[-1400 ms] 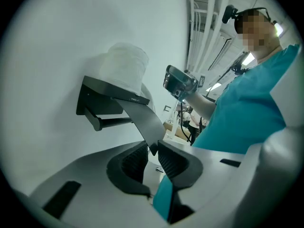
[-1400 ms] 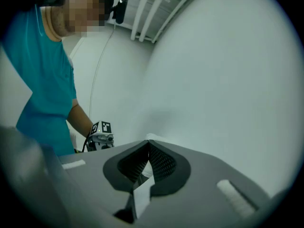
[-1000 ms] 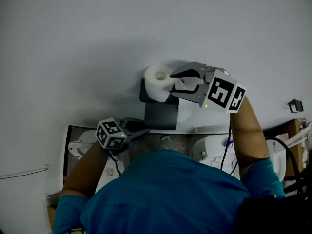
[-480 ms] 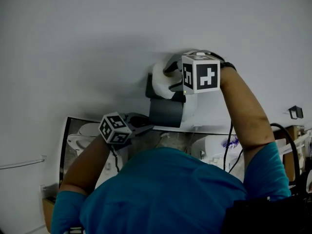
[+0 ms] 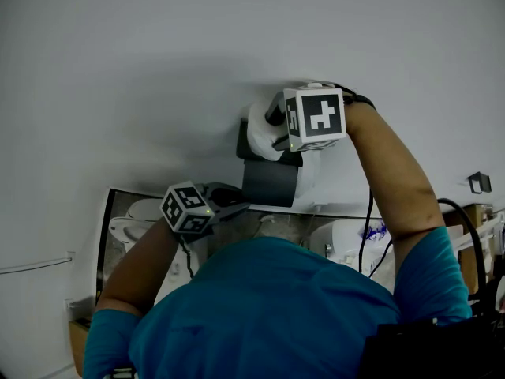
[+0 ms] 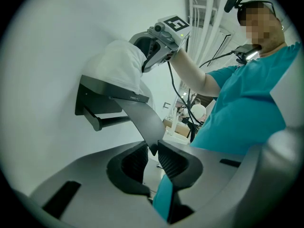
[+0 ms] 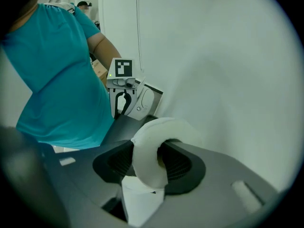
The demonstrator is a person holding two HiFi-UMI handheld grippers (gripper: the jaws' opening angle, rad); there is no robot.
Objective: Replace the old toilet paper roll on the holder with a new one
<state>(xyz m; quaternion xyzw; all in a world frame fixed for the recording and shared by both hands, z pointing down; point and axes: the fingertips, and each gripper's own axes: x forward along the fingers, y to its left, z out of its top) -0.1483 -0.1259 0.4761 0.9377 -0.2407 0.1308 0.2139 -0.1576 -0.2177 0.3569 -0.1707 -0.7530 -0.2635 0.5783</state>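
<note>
A black toilet paper holder (image 5: pixel 251 150) hangs on the white wall, with a bare bar (image 6: pixel 110 121) under its top shelf (image 6: pixel 110 91). Its dark grey flap (image 6: pixel 142 120) is lifted, and my left gripper (image 6: pixel 151 152) is shut on the flap's edge. The white toilet paper roll (image 5: pixel 259 133) rests on the shelf, squashed. My right gripper (image 5: pixel 273 129) points down onto it. One finger passes through the core, so the roll's wall (image 7: pixel 151 146) sits between the pads. These jaws have just been closing on it. A loose sheet (image 7: pixel 137 198) hangs below.
A white toilet (image 5: pixel 132 221) stands low on the left. White fixtures and cables (image 5: pixel 364 239) crowd the lower right. The person's teal shirt (image 5: pixel 268 314) fills the bottom of the head view. My left gripper's marker cube (image 7: pixel 123 68) shows in the right gripper view.
My right gripper has tipped from sideways to pointing down and sunk with the roll onto the holder's top. The left gripper and the flap have stayed put.
</note>
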